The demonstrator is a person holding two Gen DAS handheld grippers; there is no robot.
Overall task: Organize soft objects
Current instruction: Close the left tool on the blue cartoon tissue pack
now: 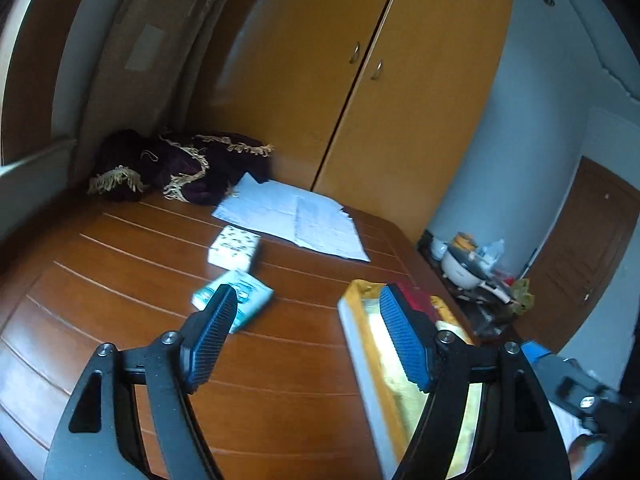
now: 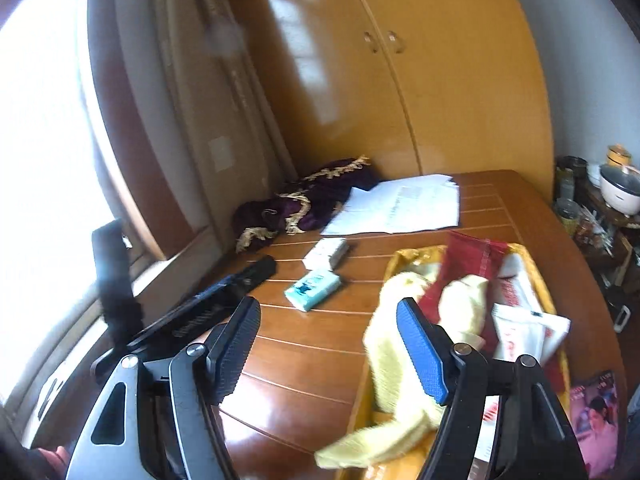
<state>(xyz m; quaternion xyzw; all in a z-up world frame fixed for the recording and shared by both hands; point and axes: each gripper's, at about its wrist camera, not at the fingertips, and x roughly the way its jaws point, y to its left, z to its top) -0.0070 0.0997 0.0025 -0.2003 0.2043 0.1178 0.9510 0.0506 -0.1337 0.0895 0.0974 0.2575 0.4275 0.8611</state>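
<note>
Left wrist view. The left gripper (image 1: 306,334) hangs over a brown slatted wooden table (image 1: 120,280), jaws wide apart, nothing between them. Just past the left finger lies a teal soft tissue pack (image 1: 250,294); a white patterned tissue pack (image 1: 235,248) sits close behind it, apart from it. Loose white paper sheets (image 1: 296,216) lie farther back, and a dark purple fringed cloth (image 1: 180,168) is bunched in the far corner against the yellow wooden wardrobe (image 1: 360,80). On the right, a shallow rectangular tray with gold lining (image 1: 360,320) sits by the table's edge; the right finger hides most of its inside, though a strip of red shows at the far end.

Right wrist view. The right gripper (image 2: 326,344) is spread open and empty, above the tray's (image 2: 550,296) near left rim. Inside the tray: a pale yellow soft cloth (image 2: 388,344) draped over the left rim onto the table (image 2: 304,368), a red bag (image 2: 464,264) across the middle, and white packets with red print (image 2: 520,312) on the right. The teal pack (image 2: 314,288) and white pack (image 2: 325,254) lie on the table left of the tray, outside it. The purple cloth (image 2: 304,204) and papers (image 2: 400,204) are behind. The other black gripper tool (image 2: 192,312) enters from the left.
</note>
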